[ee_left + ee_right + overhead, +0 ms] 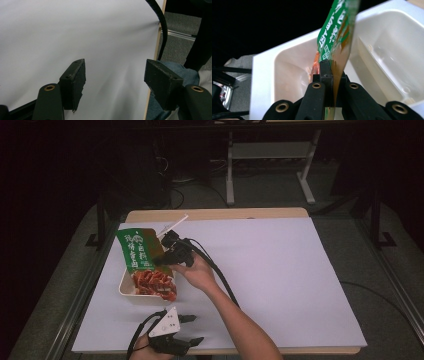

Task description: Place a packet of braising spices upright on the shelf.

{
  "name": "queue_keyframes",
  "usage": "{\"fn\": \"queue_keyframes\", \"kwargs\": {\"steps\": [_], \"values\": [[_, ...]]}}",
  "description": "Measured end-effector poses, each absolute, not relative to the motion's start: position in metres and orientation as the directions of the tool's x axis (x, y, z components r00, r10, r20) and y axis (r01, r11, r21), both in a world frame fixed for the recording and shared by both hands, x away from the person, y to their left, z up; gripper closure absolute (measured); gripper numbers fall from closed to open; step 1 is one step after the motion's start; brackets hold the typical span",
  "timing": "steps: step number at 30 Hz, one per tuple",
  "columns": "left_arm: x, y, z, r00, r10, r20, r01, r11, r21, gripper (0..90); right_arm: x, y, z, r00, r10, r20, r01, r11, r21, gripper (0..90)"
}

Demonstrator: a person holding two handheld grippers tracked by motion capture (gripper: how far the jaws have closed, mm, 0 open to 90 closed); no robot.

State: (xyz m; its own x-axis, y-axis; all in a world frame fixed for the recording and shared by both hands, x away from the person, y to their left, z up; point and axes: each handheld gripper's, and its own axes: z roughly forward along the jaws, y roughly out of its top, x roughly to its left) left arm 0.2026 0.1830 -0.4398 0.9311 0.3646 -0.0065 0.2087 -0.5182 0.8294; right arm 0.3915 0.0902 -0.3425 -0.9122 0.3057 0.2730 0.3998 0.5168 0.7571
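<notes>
Green Foil Packet Clamped Above Compartment Tray

Green printed foil forms the packet (139, 249), a flat, glossy sachet with white characters on its face and a brownish translucent edge. It is held upright and slightly tilted over the tray (123, 287), with its lower edge directed into the tray. The packet is clamped by the right gripper (164, 254); in the right gripper view the two black jaws are seen pressed together on the thin foil edge (337, 62), with no gap visible between pads and film.

The tray is a shallow, cream-white rectangular container with rounded corners and smooth matt walls (264, 75); a low inner ridge divides it into compartments. Reddish-orange, irregular, glistening food pieces (156, 282) are heaped in the near compartment, directly below the packet. The tray rests on the left part of a smooth pale lavender sheet (280, 270), which covers a light wooden table (215, 214). A thin white stick (174, 226) lies just behind the packet.

The left gripper (192, 329) is held low near the front edge of the sheet, well apart from the tray. Its blocky black jaws are spread wide, and nothing is held between them; a grey three-cornered plate (166, 322) is mounted on top
</notes>
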Motion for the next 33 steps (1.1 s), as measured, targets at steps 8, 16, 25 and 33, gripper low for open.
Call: {"fn": "queue_keyframes", "kwargs": {"steps": [8,16,25,33], "values": [[0.201,0.181,-0.439,0.933,0.361,0.003,0.198,-0.519,0.832,32.7,0.371,0.082,-0.325,-0.927,0.284,0.245,0.356,0.457,0.815,90.0],[0.2,0.179,-0.439,0.936,0.351,0.007,0.191,-0.527,0.828,32.7,0.364,0.087,-0.327,-0.916,0.294,0.274,0.379,0.41,0.83,90.0],[0.199,0.178,-0.439,0.941,0.339,0.013,0.18,-0.53,0.829,32.7,0.366,0.08,-0.35,-0.859,0.411,0.304,0.45,0.322,0.833,90.0],[0.198,0.176,-0.44,0.943,0.334,0.013,0.179,-0.538,0.824,32.7,0.358,0.075,-0.358,-0.856,0.423,0.298,0.439,0.287,0.851,90.0]]}}
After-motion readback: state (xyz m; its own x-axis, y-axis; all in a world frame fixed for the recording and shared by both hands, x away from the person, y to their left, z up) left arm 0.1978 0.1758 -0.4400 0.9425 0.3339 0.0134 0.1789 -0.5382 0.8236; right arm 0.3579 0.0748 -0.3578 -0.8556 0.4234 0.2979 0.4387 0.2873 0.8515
